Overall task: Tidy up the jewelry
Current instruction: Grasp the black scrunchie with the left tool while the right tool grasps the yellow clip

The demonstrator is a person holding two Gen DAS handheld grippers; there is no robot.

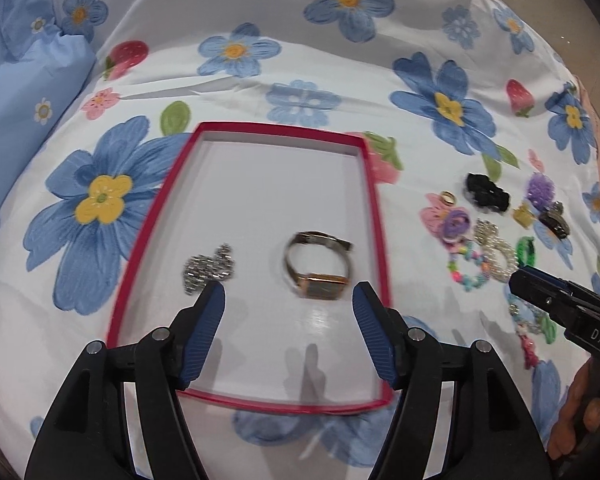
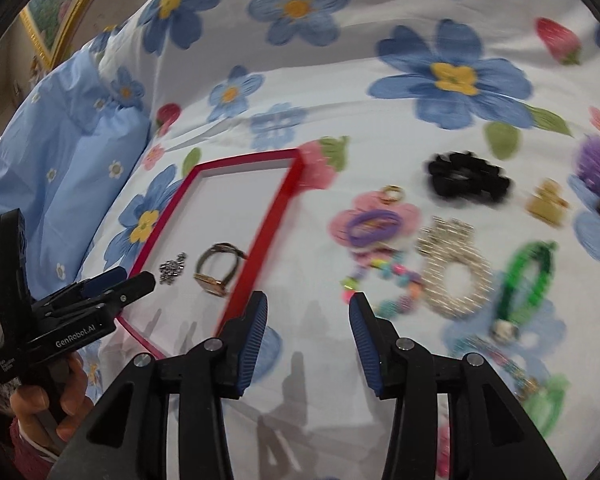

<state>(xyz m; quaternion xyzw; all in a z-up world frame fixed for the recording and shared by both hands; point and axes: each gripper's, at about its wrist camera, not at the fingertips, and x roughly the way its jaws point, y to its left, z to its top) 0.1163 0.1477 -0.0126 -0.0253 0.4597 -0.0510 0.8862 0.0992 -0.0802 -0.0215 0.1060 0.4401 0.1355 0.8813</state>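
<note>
A red-rimmed white tray (image 1: 374, 208) lies on the flowered bedspread. In it sit a gold-faced watch (image 1: 318, 266) and a small silver chain piece (image 1: 210, 267). My left gripper (image 1: 289, 292) is open and empty above the tray's near half. My right gripper (image 2: 308, 304) is open and empty over the bedspread, just right of the tray (image 2: 260, 236). Loose jewelry lies to its right: a colourful bead bracelet (image 2: 384, 280), a pearl bracelet (image 2: 456, 276), a purple hair tie (image 2: 374, 226), a gold ring (image 2: 392, 194).
Further right lie a black scrunchie (image 2: 466, 178), a gold clip (image 2: 546, 202), a green band (image 2: 526, 280) and a purple scrunchie (image 2: 598, 156). A blue pillow (image 1: 24, 92) lies left of the tray. The left gripper (image 2: 140, 282) shows over the tray's near left corner.
</note>
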